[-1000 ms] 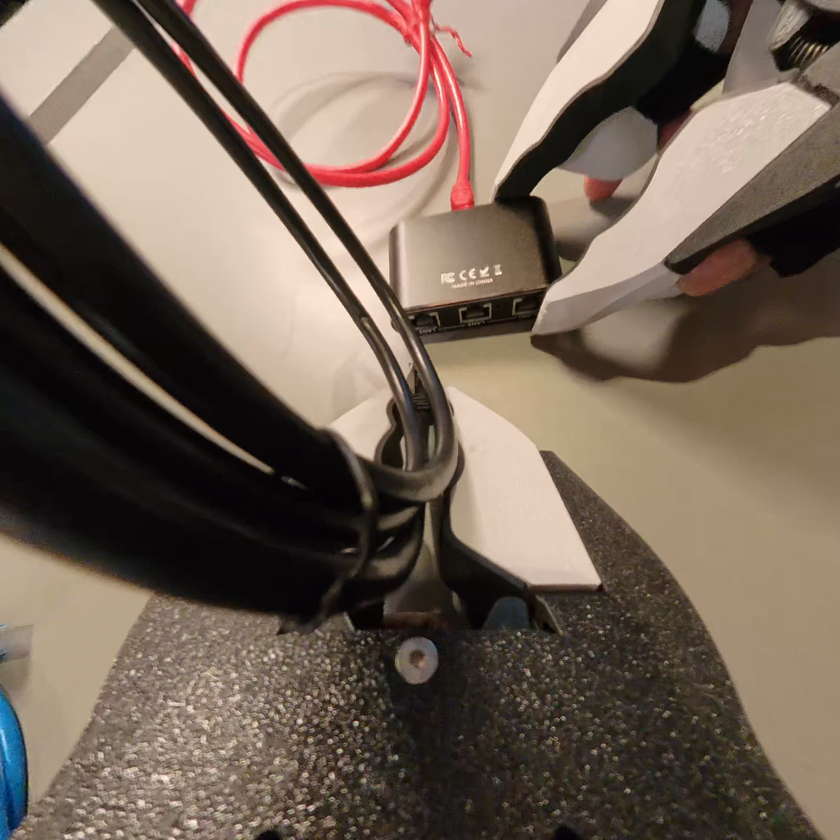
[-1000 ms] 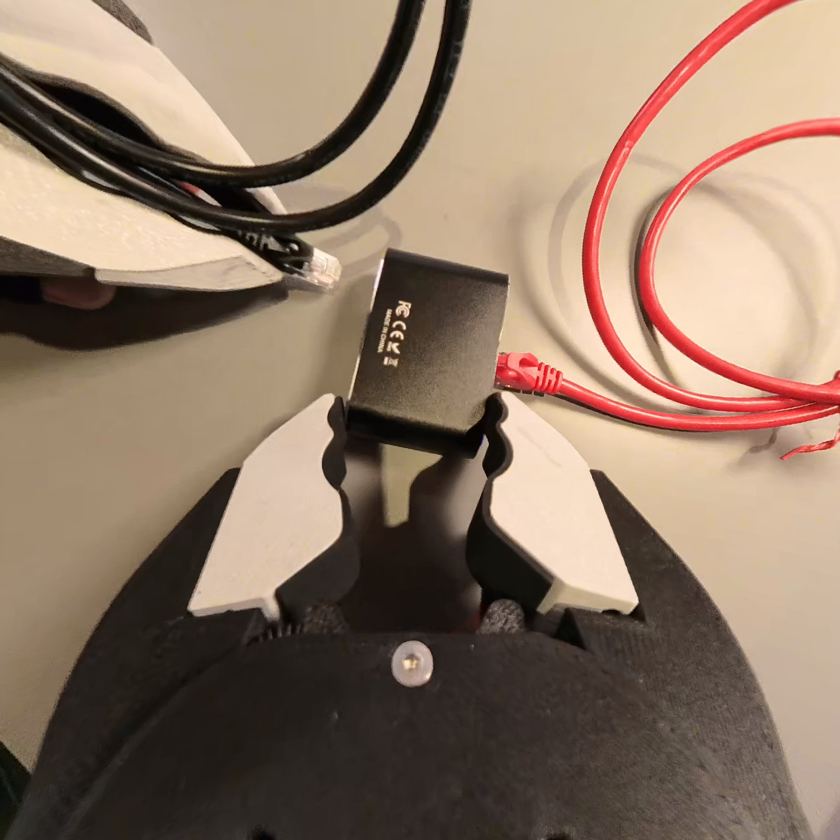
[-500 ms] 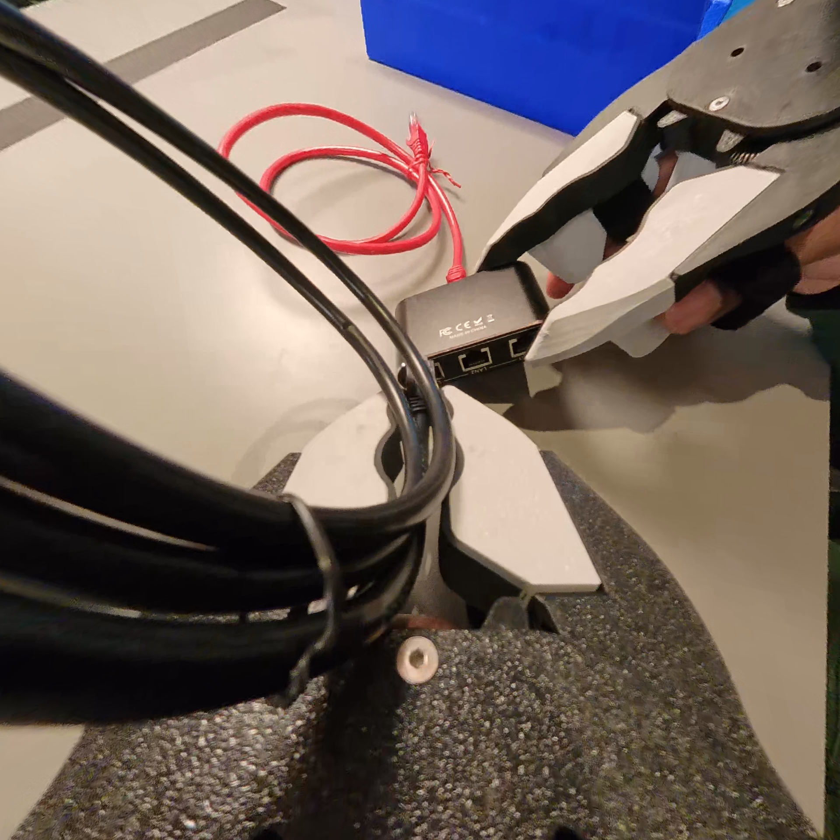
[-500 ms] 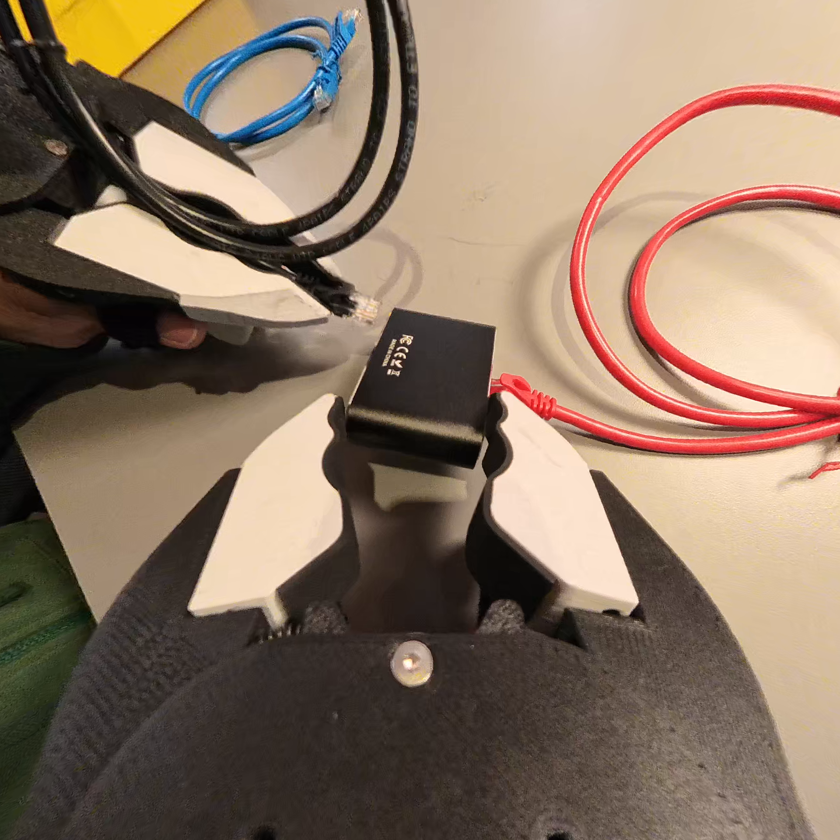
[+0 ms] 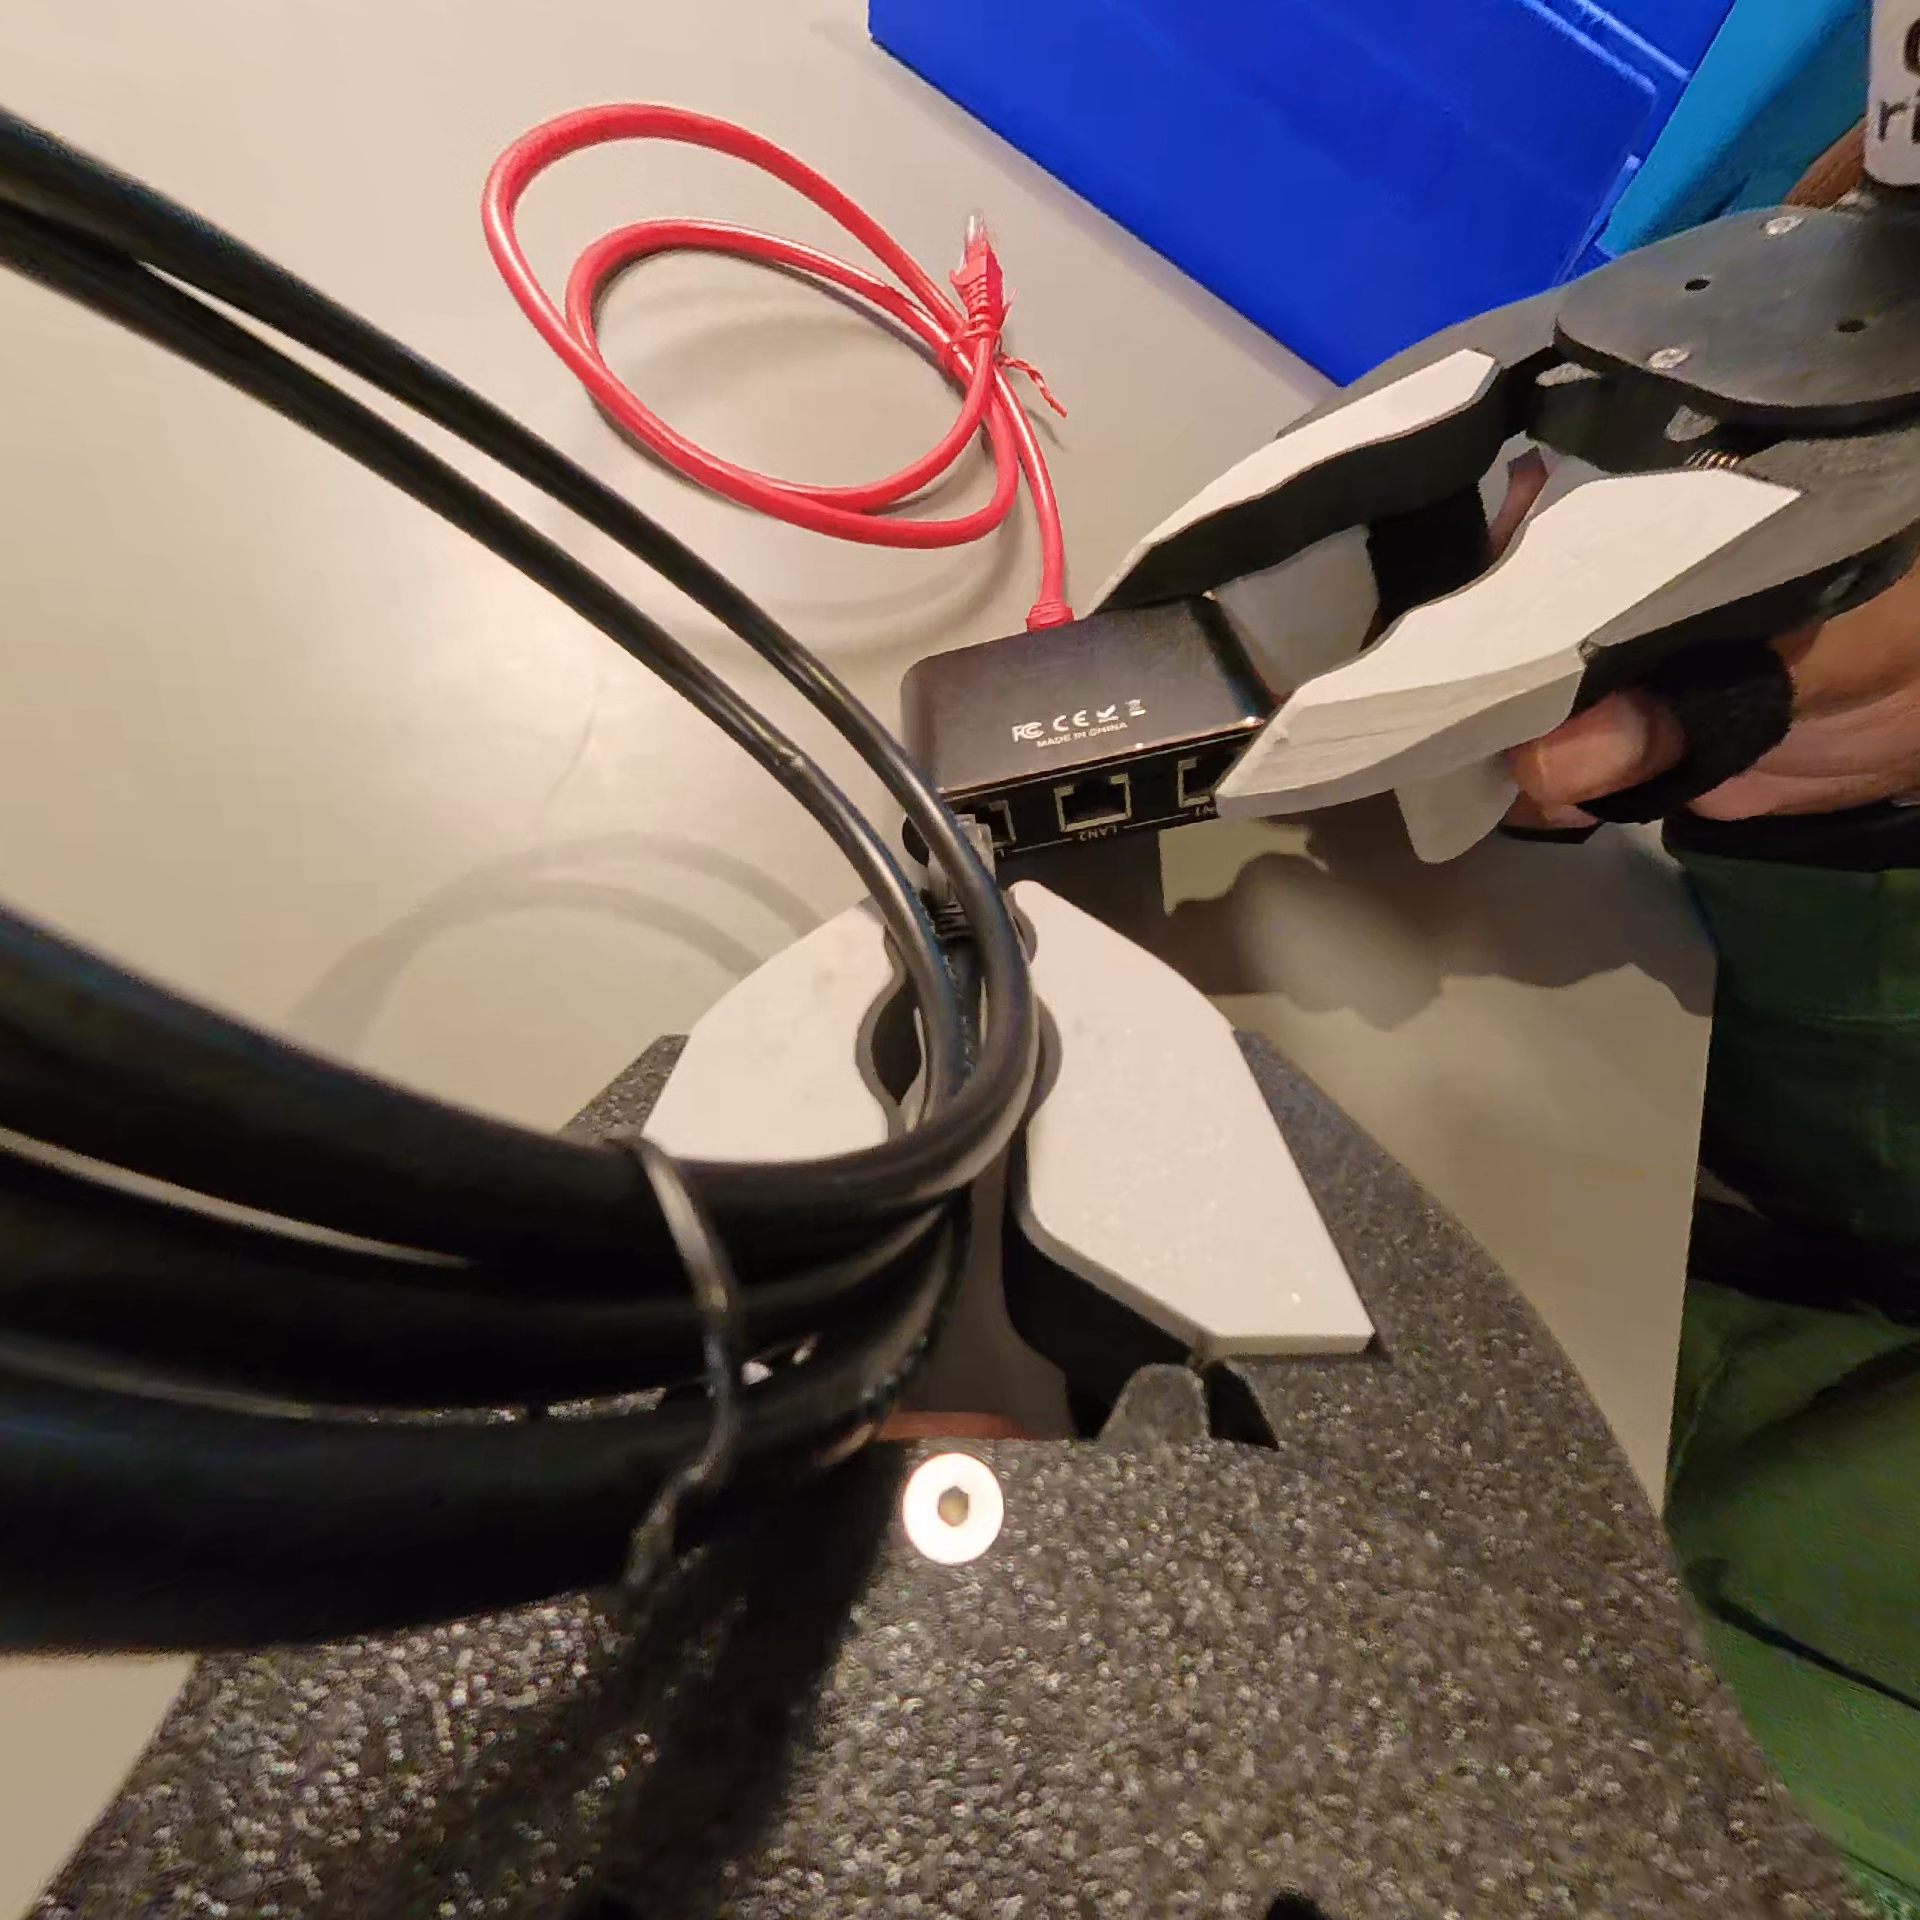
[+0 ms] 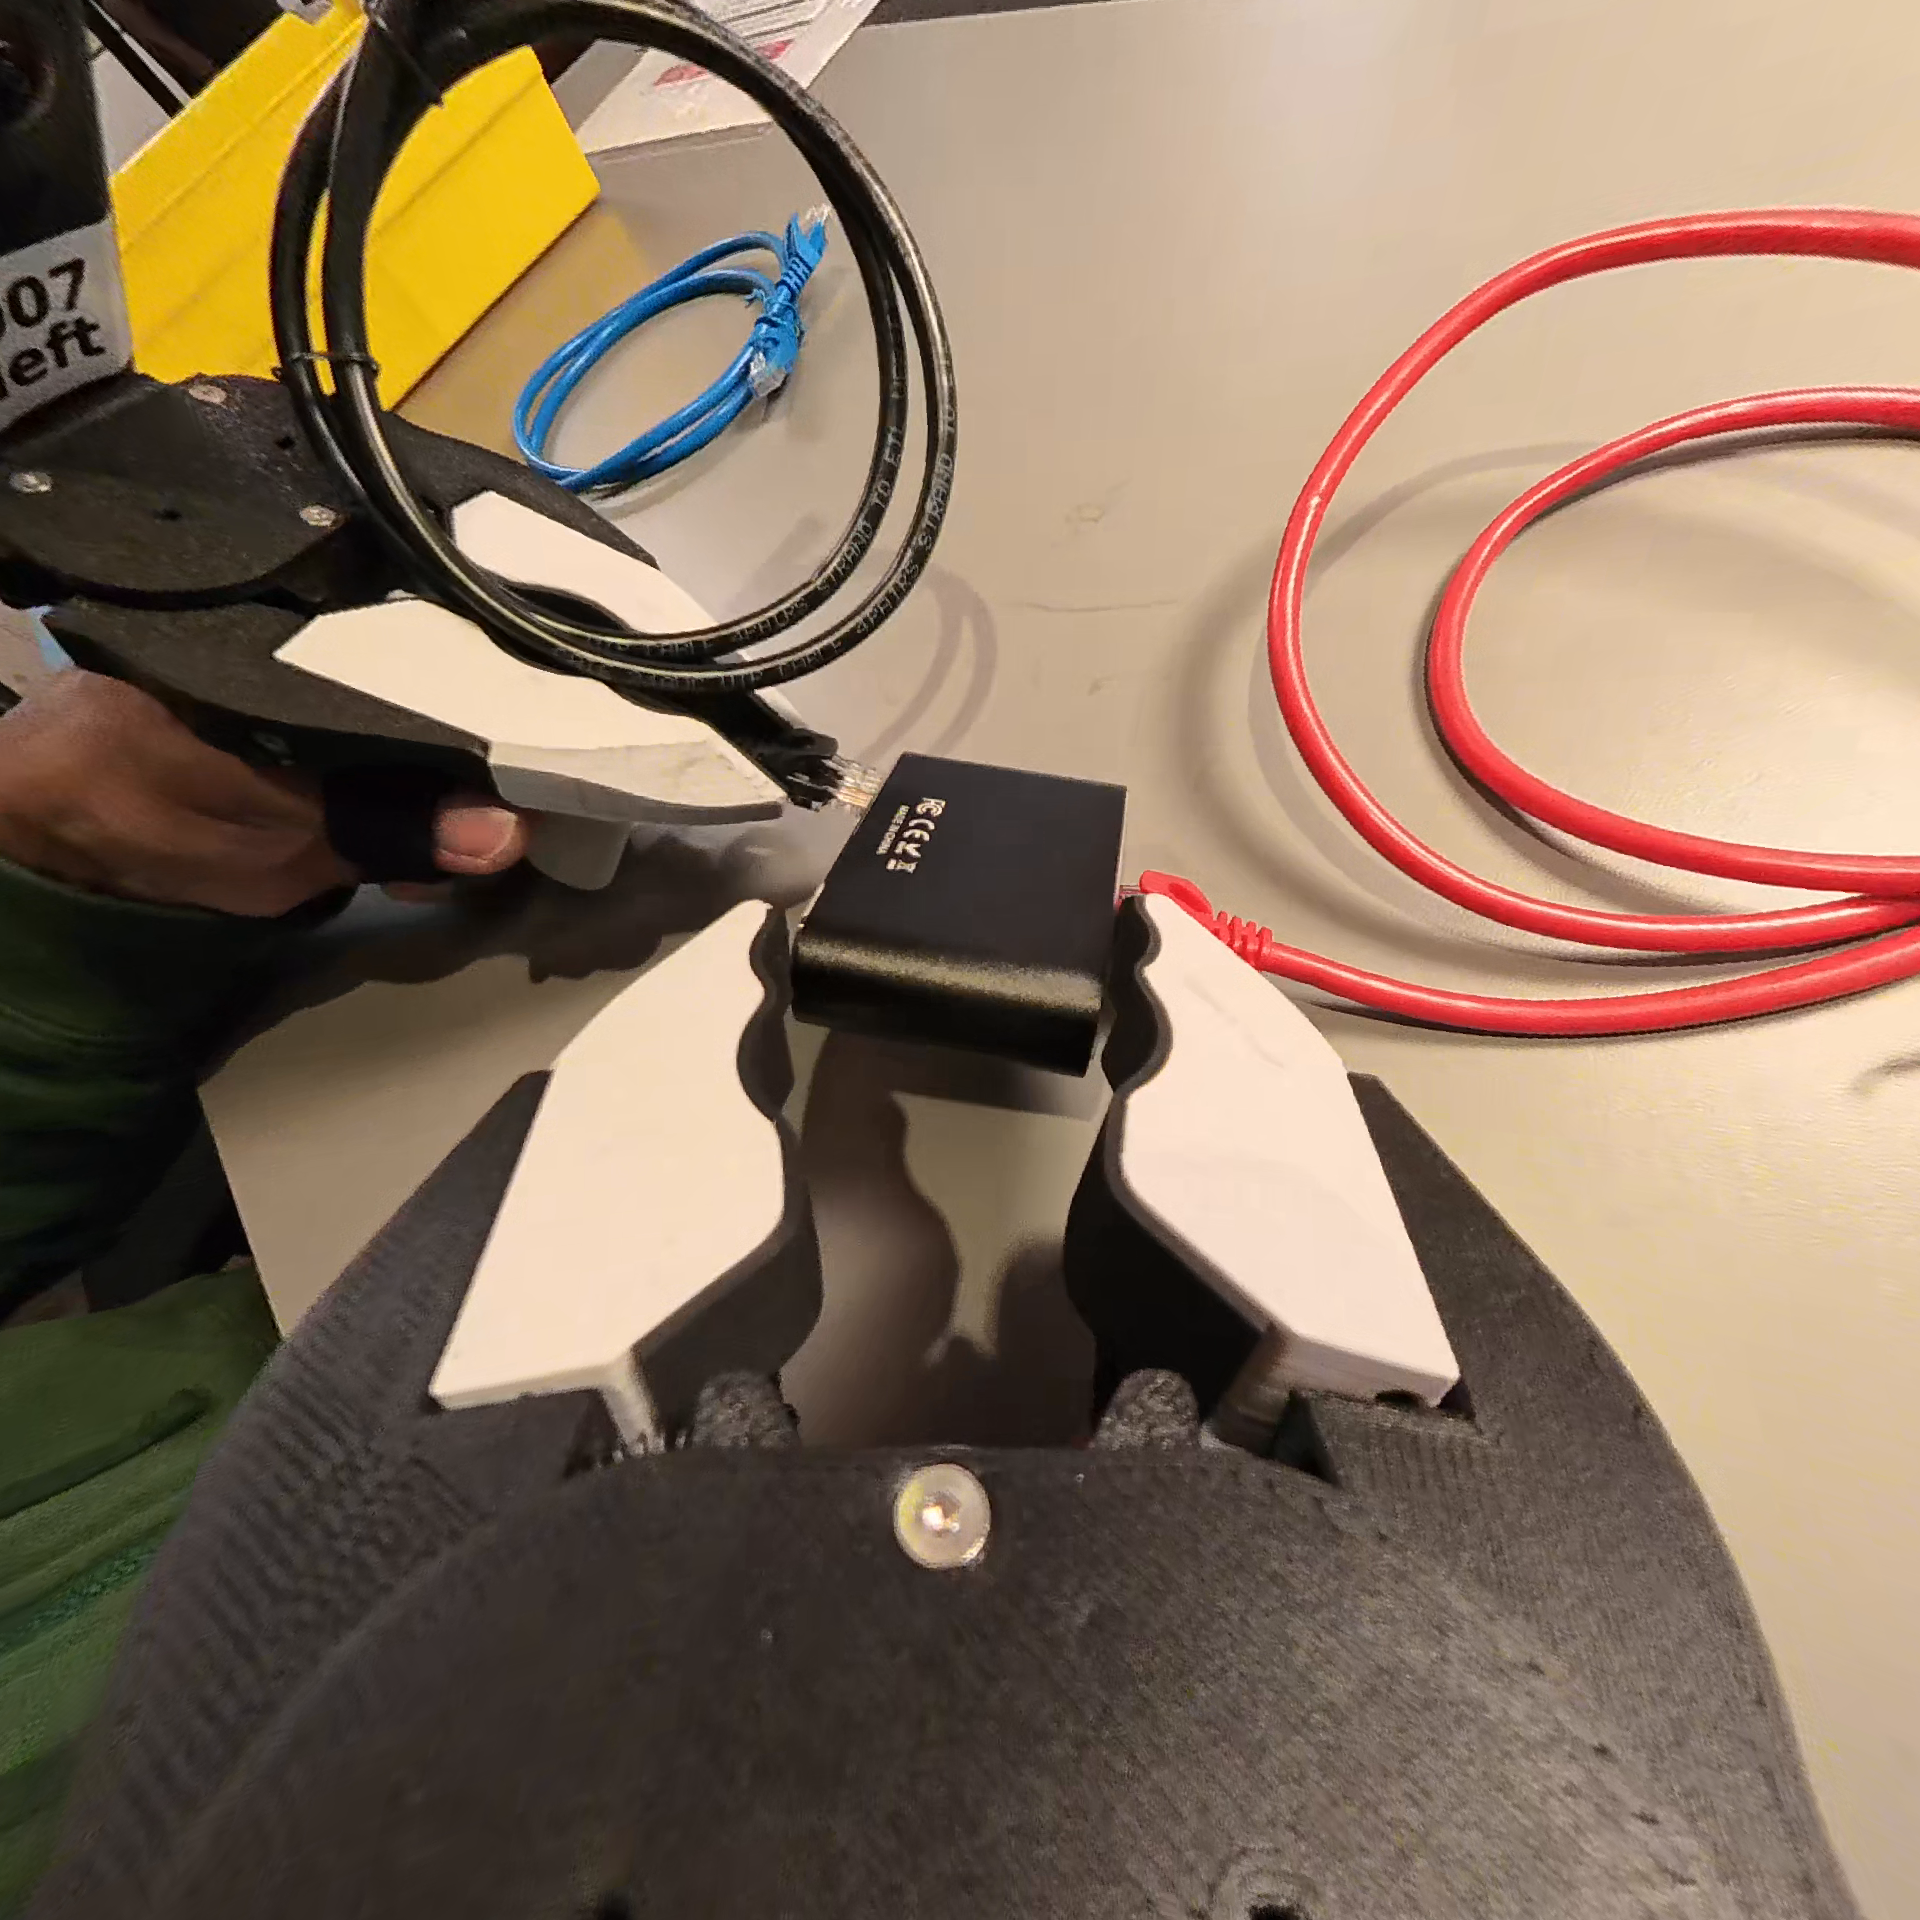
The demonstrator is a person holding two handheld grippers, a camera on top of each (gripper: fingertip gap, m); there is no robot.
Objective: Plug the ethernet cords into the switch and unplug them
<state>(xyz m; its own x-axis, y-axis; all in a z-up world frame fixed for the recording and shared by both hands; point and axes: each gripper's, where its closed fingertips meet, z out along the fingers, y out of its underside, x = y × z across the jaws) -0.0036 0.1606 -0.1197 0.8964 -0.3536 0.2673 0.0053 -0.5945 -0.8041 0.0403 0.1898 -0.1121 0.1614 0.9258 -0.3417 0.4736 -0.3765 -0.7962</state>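
Observation:
The black switch (image 6: pixel 977 894) is held between the fingers of my right gripper (image 6: pixel 951 935), raised a little off the table; it also shows in the left wrist view (image 5: pixel 1081 707). A red cord (image 6: pixel 1558 883) is plugged into its back. My left gripper (image 5: pixel 961 914) is shut on the black cord (image 5: pixel 520 1174) just behind its plug (image 6: pixel 847 781). The plug's clear tip is at the mouth of the switch's leftmost port (image 5: pixel 987 826). I cannot tell whether it is seated. The black cord's tied coil hangs over my left gripper. Two other front ports are empty.
The red cord's loops (image 5: pixel 748 343) lie on the grey table (image 5: pixel 312 675) behind the switch. A coiled blue cord (image 6: pixel 675 384) lies at the back left beside a yellow box (image 6: pixel 343 208). A blue bin (image 5: pixel 1299 156) stands at the back. The table's near edge is close. Left tips to right tips: about 6 cm.
The black plug has closed the gap and now touches the switch's port face. The switch has been lifted a little off the table in the right gripper. Both grips are unchanged.

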